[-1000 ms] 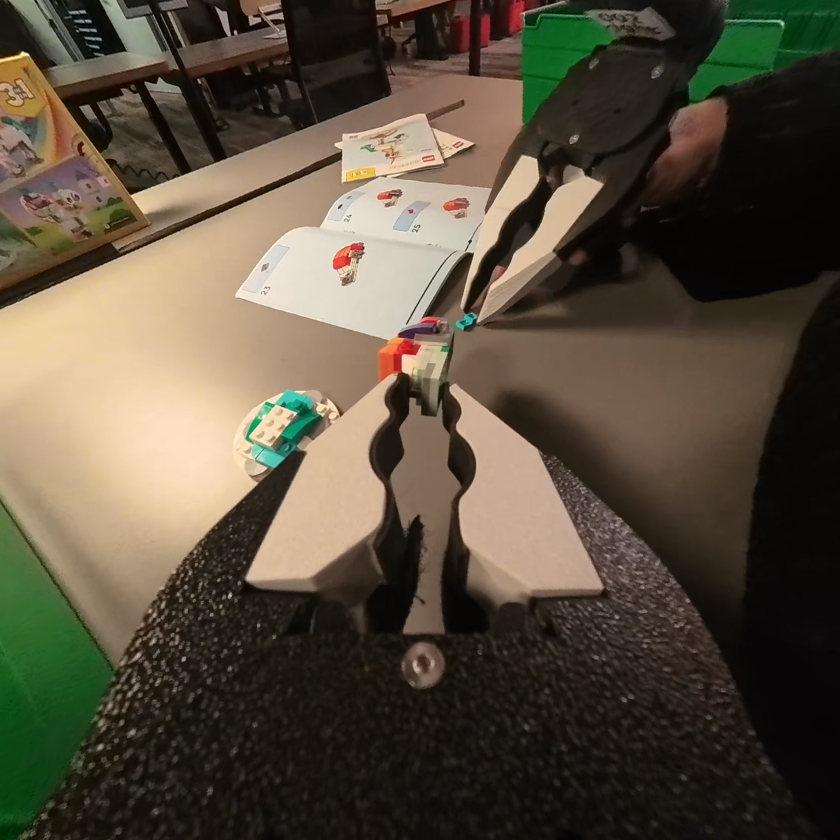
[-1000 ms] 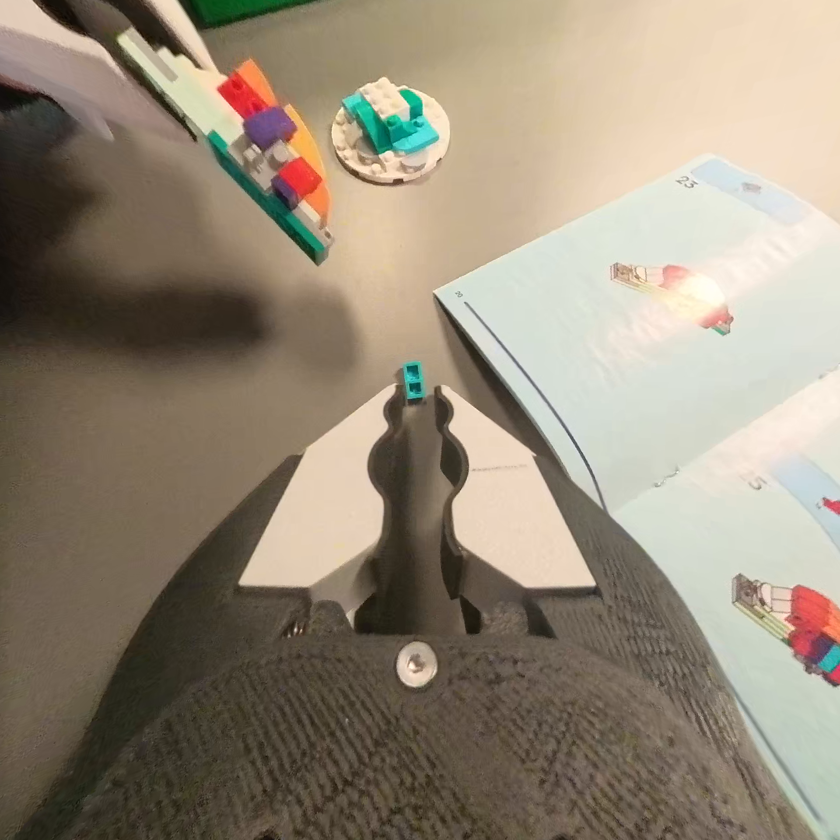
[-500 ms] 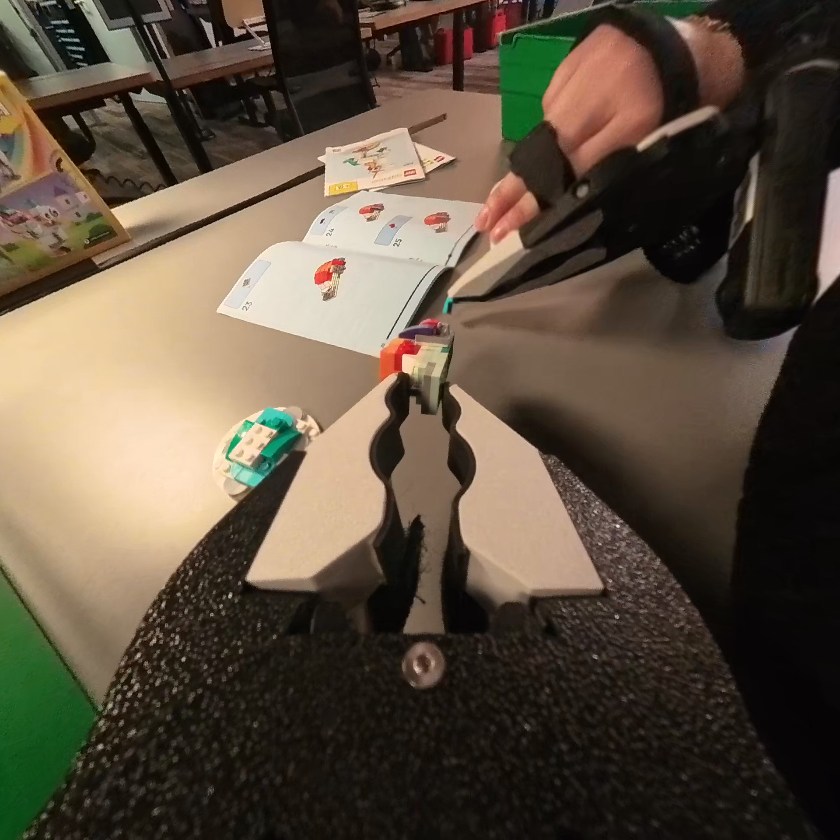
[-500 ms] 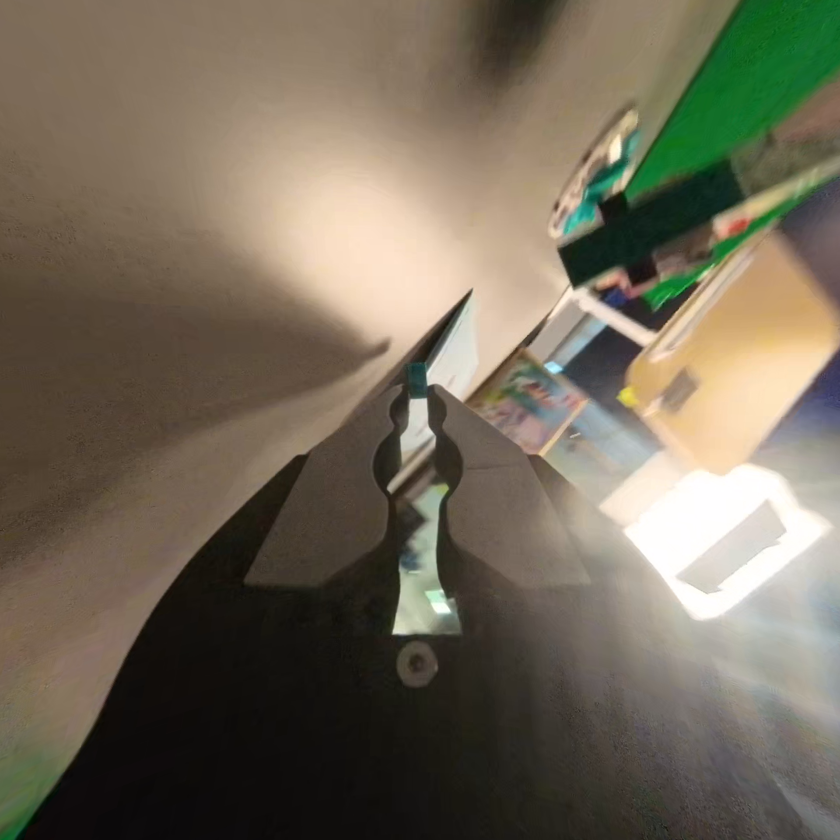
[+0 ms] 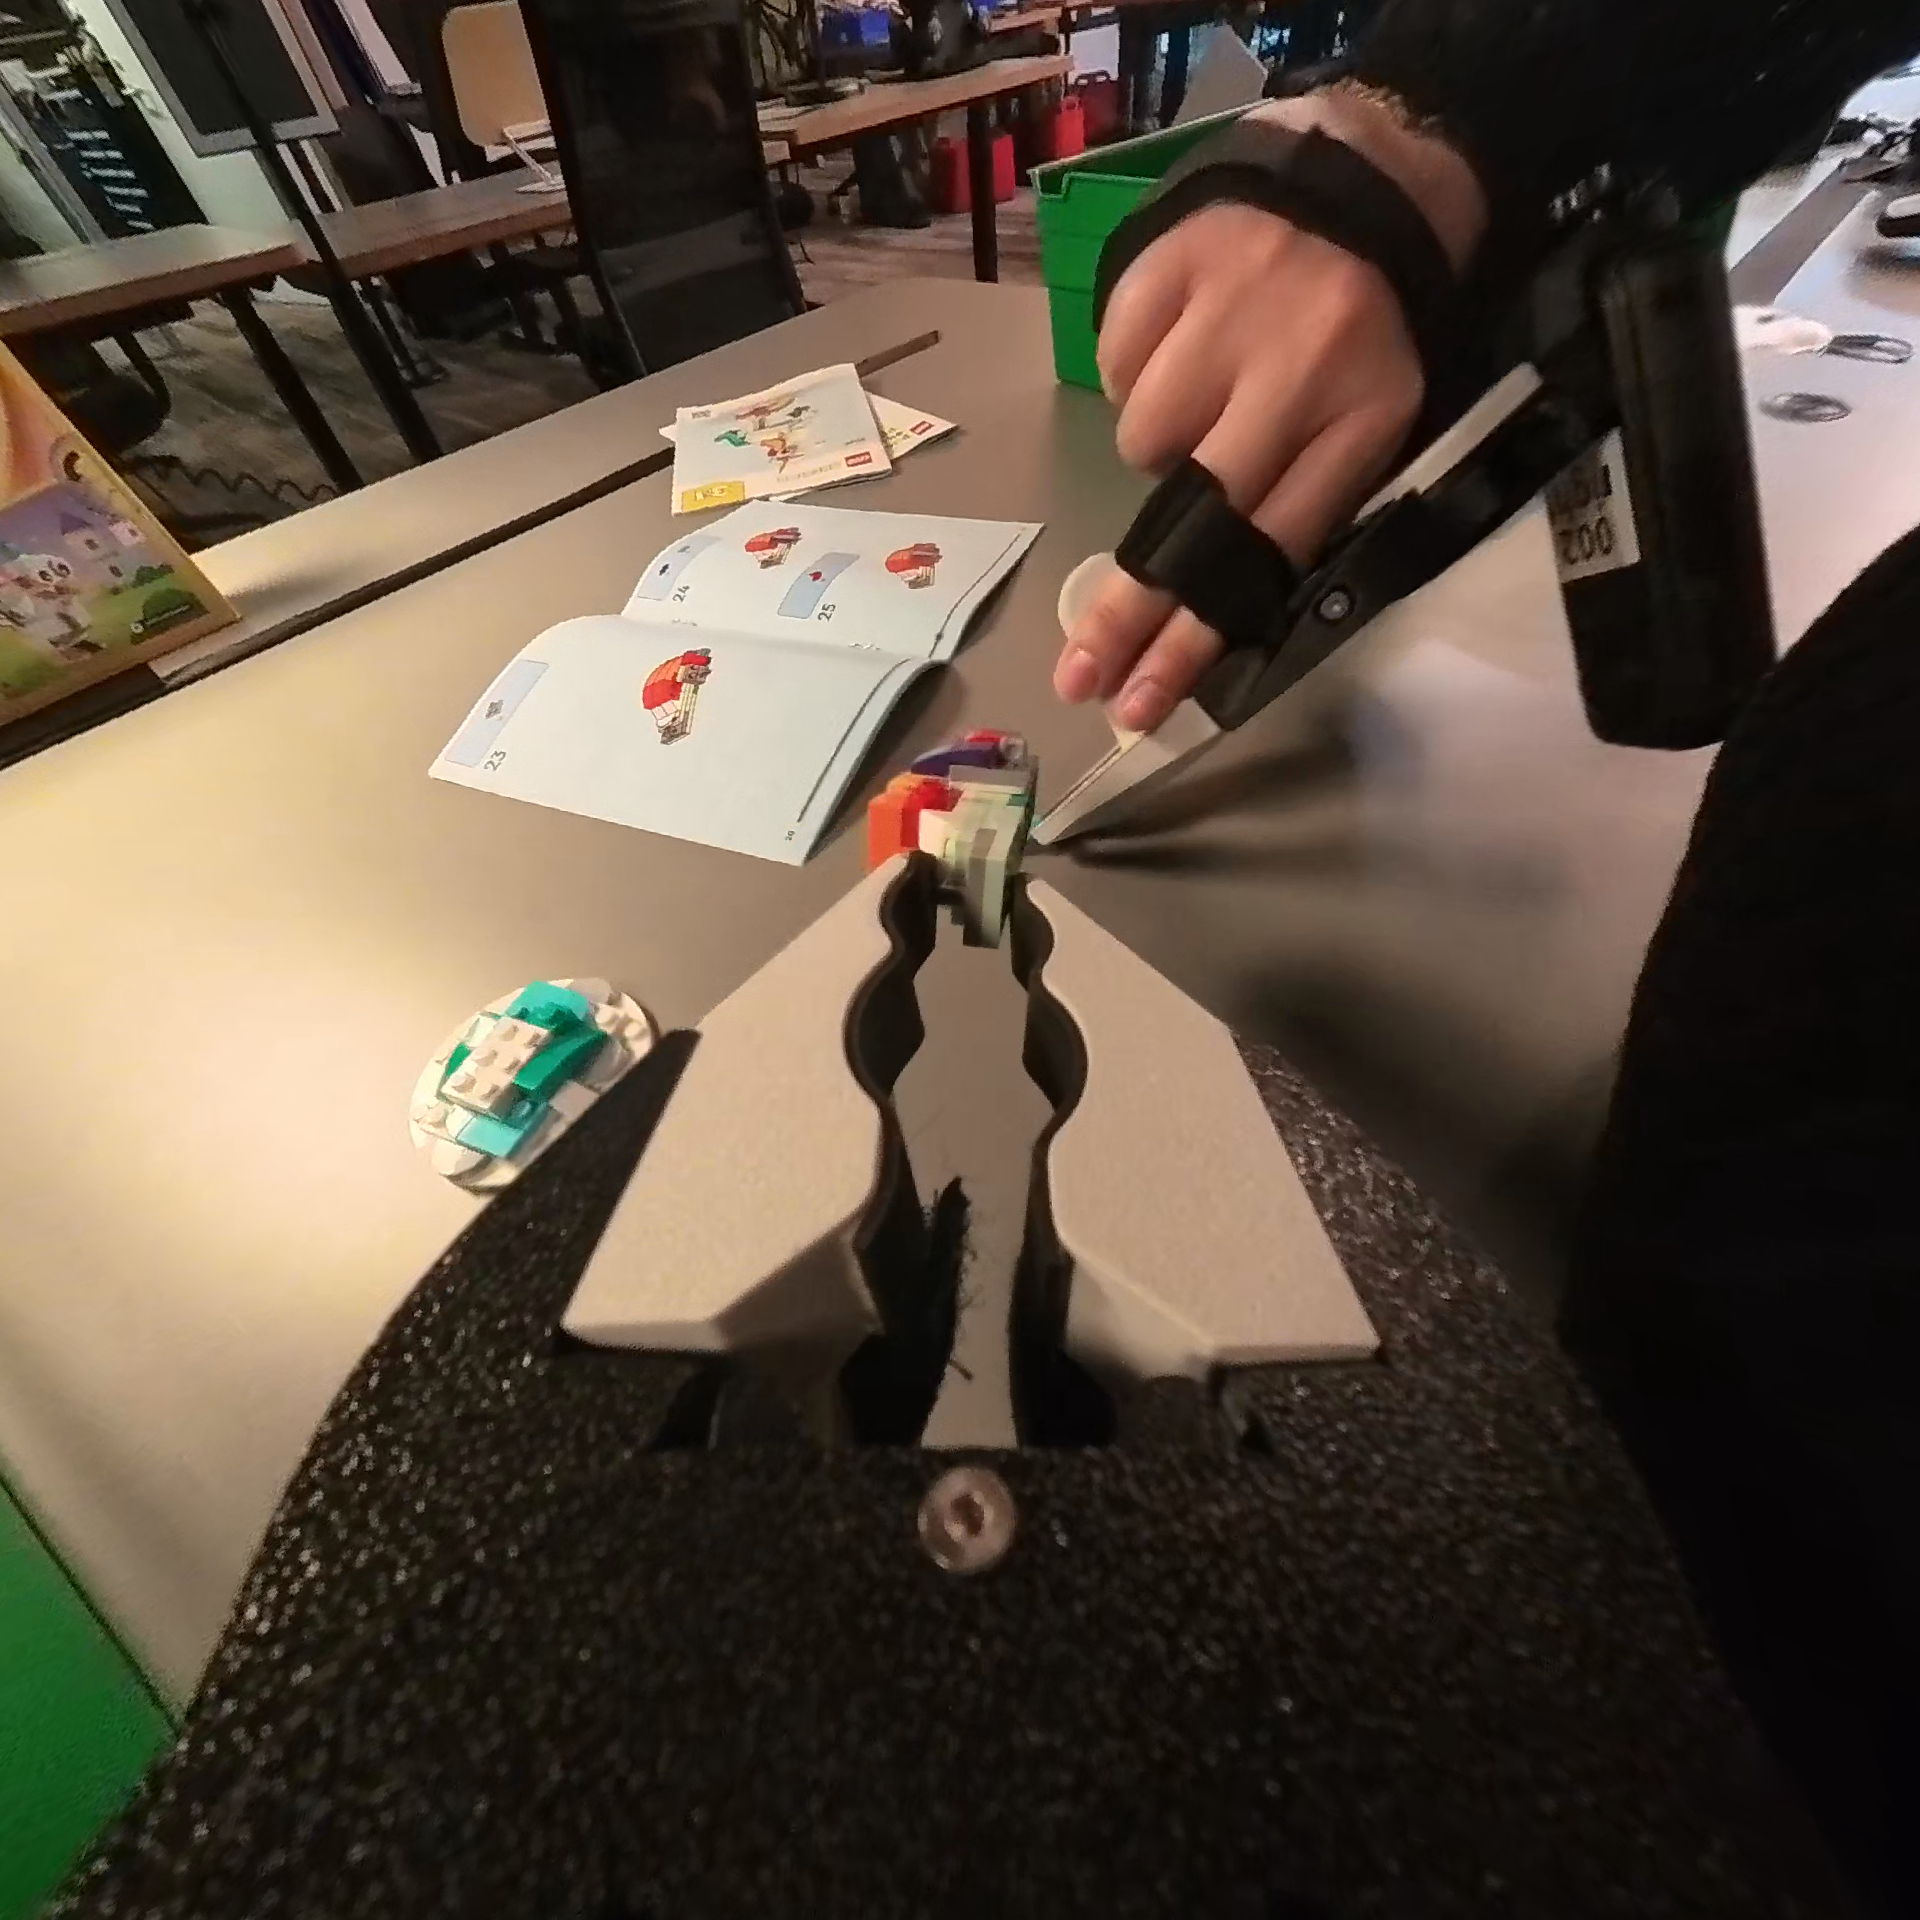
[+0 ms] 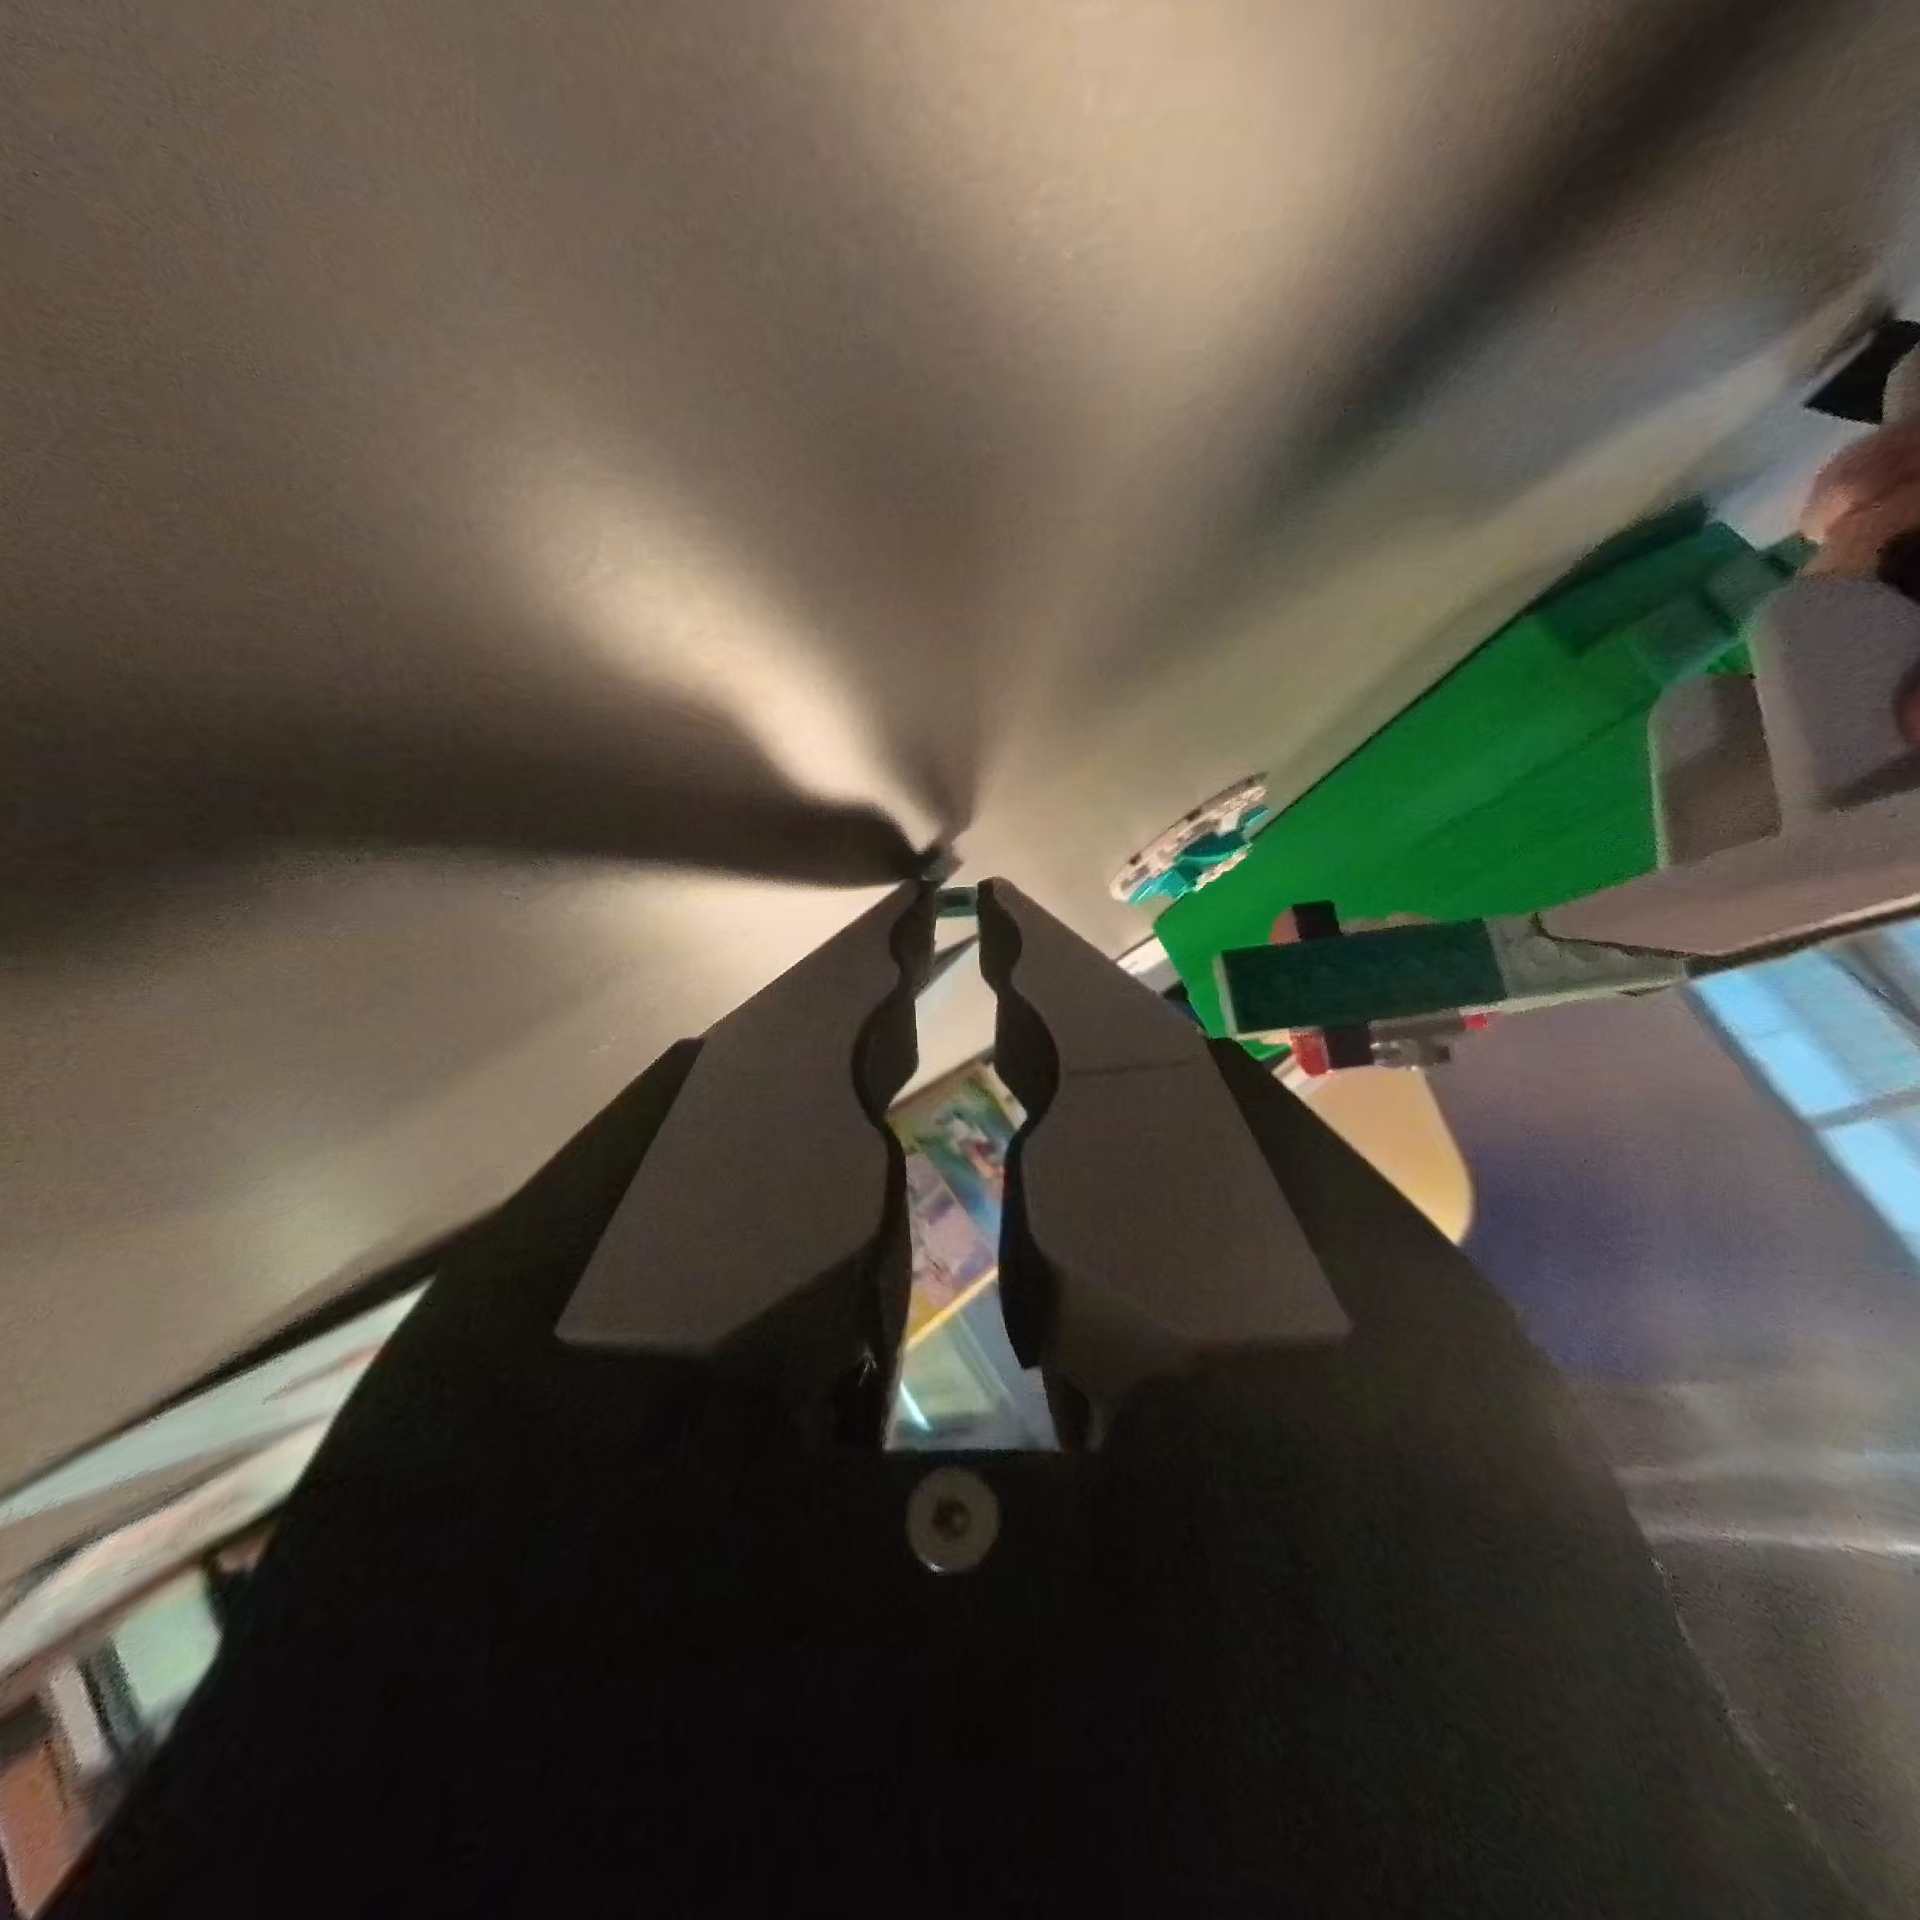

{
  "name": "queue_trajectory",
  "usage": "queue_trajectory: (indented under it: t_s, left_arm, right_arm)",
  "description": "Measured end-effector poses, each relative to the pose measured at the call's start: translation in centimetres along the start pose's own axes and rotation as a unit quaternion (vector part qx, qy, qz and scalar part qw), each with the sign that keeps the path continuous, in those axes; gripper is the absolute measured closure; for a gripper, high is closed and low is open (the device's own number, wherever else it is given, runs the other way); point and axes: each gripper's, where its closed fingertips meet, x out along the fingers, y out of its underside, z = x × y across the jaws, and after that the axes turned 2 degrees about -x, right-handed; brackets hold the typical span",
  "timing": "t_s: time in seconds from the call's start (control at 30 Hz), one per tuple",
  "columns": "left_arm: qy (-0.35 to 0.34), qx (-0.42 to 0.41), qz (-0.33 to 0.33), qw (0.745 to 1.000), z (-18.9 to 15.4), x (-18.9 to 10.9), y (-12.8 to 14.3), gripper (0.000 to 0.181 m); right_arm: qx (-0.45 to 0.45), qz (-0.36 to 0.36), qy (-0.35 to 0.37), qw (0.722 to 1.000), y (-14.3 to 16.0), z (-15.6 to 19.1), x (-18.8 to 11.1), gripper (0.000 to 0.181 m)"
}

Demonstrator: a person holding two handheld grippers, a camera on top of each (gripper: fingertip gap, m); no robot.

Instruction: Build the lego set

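In the left wrist view, our left gripper (image 5: pixel 971 894) pinches the rear end of the small multicoloured lego build (image 5: pixel 961 805), holding it above the grey table (image 5: pixel 260 935). Our right gripper (image 5: pixel 1049 826) comes in from the right, held by a hand (image 5: pixel 1247 384) in black straps, its pale tip just beside the build's far right edge; from here we cannot tell how its jaws stand. The open instruction booklet (image 5: pixel 717 675) lies beyond the build, a closed leaflet (image 5: pixel 779 447) farther back, and a green bin (image 5: pixel 1091 270) behind that. The round white plate with teal bricks (image 5: pixel 530 1075) sits on the table to the left, near our gripper's body.

In the right wrist view, the picture is rolled over and blurred. Our right gripper (image 6: pixel 956 896) shows a narrow gap between its tips, with a sliver of teal there; we cannot tell whether it grips a brick. The build (image 6: pixel 1371 982) shows its teal underside at right, the round plate (image 6: pixel 1195 847) past it.
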Motion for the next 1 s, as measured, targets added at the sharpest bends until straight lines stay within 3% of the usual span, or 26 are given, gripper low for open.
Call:
queue_trajectory:
  t_s: [0.2, 0.33, 0.4, 0.47, 0.57, 0.63, 0.8, 0.93, 1.0]
  left_arm:
    - [-0.003, 0.002, -0.004, 1.000, -0.2, -0.8, -0.4, 0.170]
    - [-0.010, 0.000, -0.004, 1.000, -0.1, -1.2, -0.2, 0.170]
    - [-0.013, 0.000, -0.003, 1.000, -0.1, -1.4, -0.2, 0.170]
    - [-0.014, -0.001, -0.001, 1.000, -0.1, -1.6, -0.1, 0.170]
    - [-0.008, -0.008, -0.006, 1.000, -0.2, -1.8, 0.0, 0.169]
    - [-0.005, -0.023, -0.017, 1.000, -0.1, -2.0, 0.1, 0.169]
    - [-0.063, -0.002, -0.055, 0.996, 2.1, -1.9, -0.1, 0.170]
    - [-0.114, 0.041, -0.130, 0.984, 3.6, -1.6, -2.7, 0.170]
    - [-0.125, 0.051, -0.150, 0.979, 4.1, -0.7, -2.9, 0.170]
  right_arm:
    - [0.212, -0.037, -0.036, 0.976, -0.2, -0.6, -0.8, 0.157]
    - [0.393, -0.058, -0.056, 0.916, 0.7, 0.4, -1.3, 0.152]
    - [0.506, -0.076, -0.066, 0.857, 0.8, 0.4, -1.6, 0.156]
    - [0.631, -0.105, -0.085, 0.764, 0.4, -0.1, -1.9, 0.159]
    - [0.746, -0.183, -0.144, 0.624, -1.8, -1.1, -2.2, 0.158]
    - [0.792, -0.216, -0.141, 0.553, -1.9, -1.8, -1.6, 0.152]
    - [0.840, -0.233, -0.124, 0.473, -1.0, -1.7, -0.5, 0.153]
    - [0.889, -0.160, -0.043, 0.426, 1.0, -2.0, -1.2, 0.150]
    - [0.904, -0.123, -0.020, 0.409, 0.4, -1.8, -1.9, 0.155]
